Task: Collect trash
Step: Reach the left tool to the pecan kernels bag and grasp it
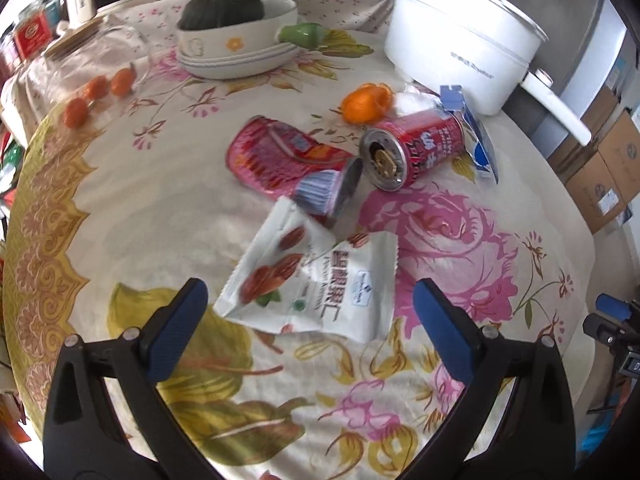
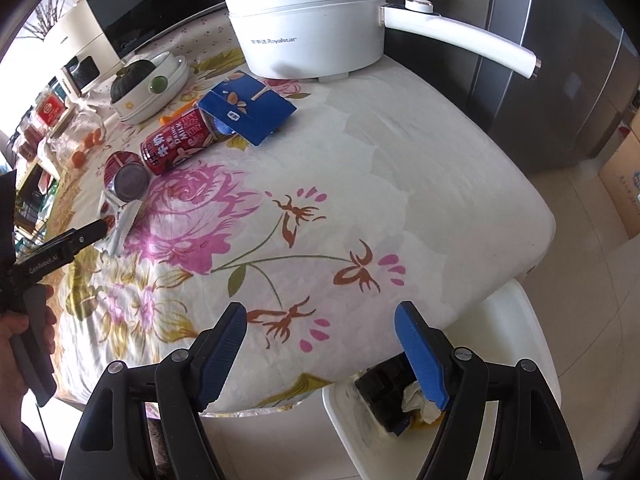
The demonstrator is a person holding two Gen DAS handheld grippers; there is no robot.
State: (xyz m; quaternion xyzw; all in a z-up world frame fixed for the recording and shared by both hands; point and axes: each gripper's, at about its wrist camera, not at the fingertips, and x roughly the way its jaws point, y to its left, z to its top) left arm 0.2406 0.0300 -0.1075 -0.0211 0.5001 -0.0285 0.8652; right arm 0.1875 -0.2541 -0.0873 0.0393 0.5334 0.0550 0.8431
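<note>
Trash lies on the floral tablecloth. A white nut snack packet [image 1: 316,280] lies just ahead of my open left gripper [image 1: 310,304], between its blue fingers. Beyond it are a small foil-lidded cup [image 1: 328,192], a red flattened wrapper [image 1: 280,156], a red milk can [image 1: 412,148] on its side, orange peel [image 1: 366,102], a white tissue [image 1: 416,98] and a blue carton [image 1: 476,136]. My right gripper [image 2: 320,332] is open and empty over the table's near edge, above a white bin [image 2: 500,360] holding some trash. The can [image 2: 180,142] and carton [image 2: 248,106] show far left there.
A white electric pot [image 1: 460,44] with a long handle stands at the back right. A bowl with a dark squash [image 1: 236,28] stands at the back. Small oranges [image 1: 96,88] and a glass jar [image 2: 76,132] sit at the left. Cardboard boxes [image 1: 608,168] stand beyond the table.
</note>
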